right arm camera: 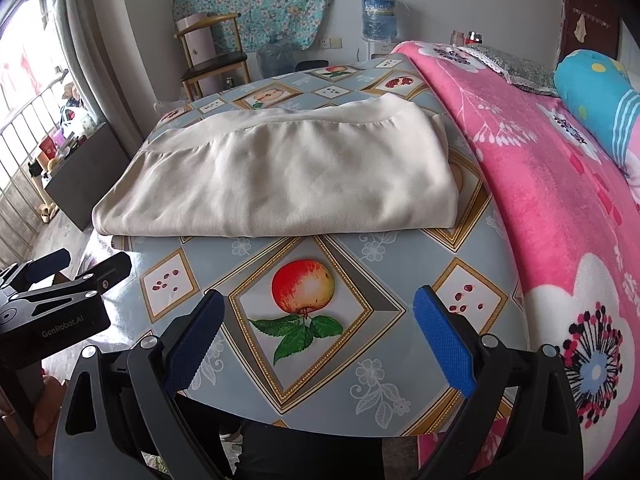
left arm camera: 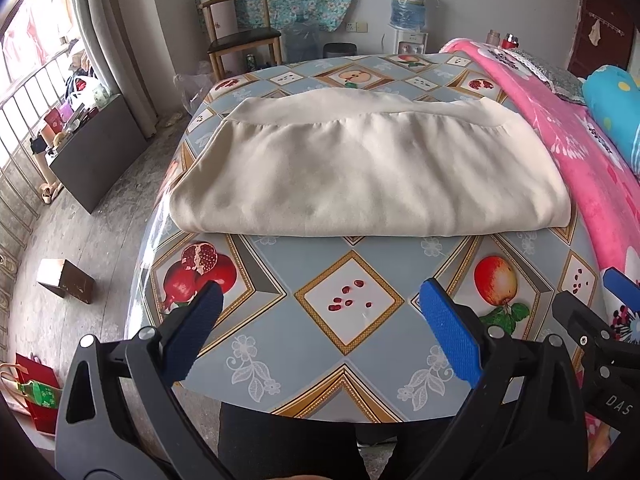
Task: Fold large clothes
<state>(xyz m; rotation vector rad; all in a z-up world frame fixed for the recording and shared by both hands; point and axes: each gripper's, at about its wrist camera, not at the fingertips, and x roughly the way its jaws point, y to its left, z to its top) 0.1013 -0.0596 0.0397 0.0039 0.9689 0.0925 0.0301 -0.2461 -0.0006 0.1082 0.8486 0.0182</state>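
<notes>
We hold left claw [left arm camera: 320,308] and right claw [right arm camera: 318,312] wide, empty, at 6 o'clock of folded cream garment [left arm camera: 360,168] on tabletop [left arm camera: 360,380], likely free for next fold.

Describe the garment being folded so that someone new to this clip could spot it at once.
Find the table covered in a blue fruit-print cloth, with a pink blanket along its right side. The cream garment lies folded in a flat rectangle on it. It is the only plain, unpatterned fabric there.

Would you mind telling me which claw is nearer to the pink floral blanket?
Right. The right claw hovers open beside the pink blanket; the left claw sits farther toward the table's window side.
</notes>
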